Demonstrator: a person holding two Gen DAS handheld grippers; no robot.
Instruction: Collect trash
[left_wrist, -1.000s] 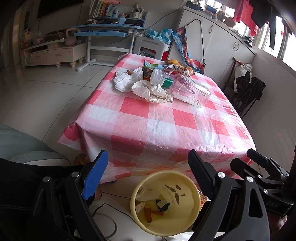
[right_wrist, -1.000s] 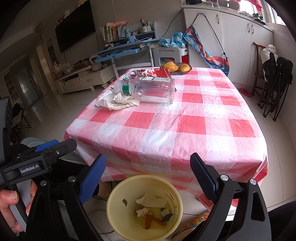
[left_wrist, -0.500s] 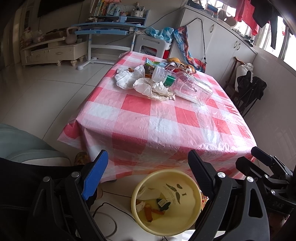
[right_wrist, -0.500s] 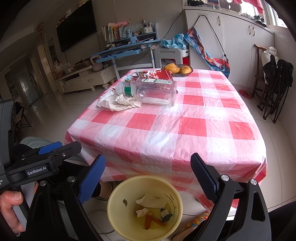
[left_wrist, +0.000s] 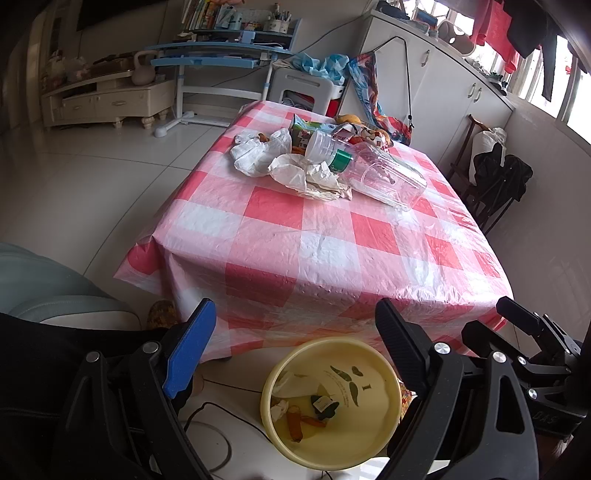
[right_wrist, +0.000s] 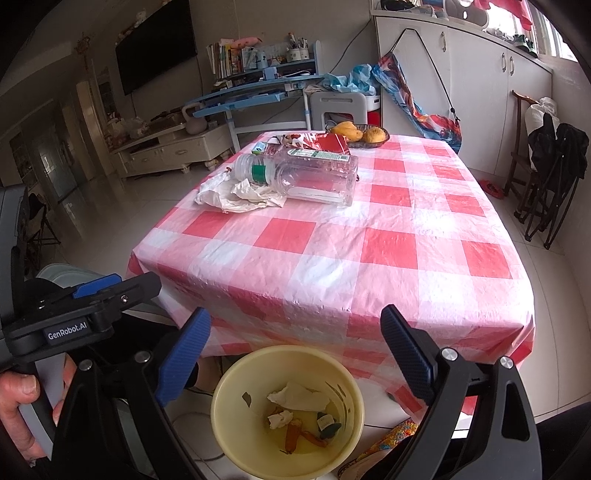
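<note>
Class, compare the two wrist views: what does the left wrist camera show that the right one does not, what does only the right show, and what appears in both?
Only the left wrist view shows the white plastic bag behind the crumpled paper, and the right gripper from the side.

Only the right wrist view shows the wall television, the fruit bowl clearly, and a hand holding the left gripper.

Both show the checked tablecloth, the clear bottle lying on its side, the crumpled paper, and the yellow bin on the floor with scraps inside.
</note>
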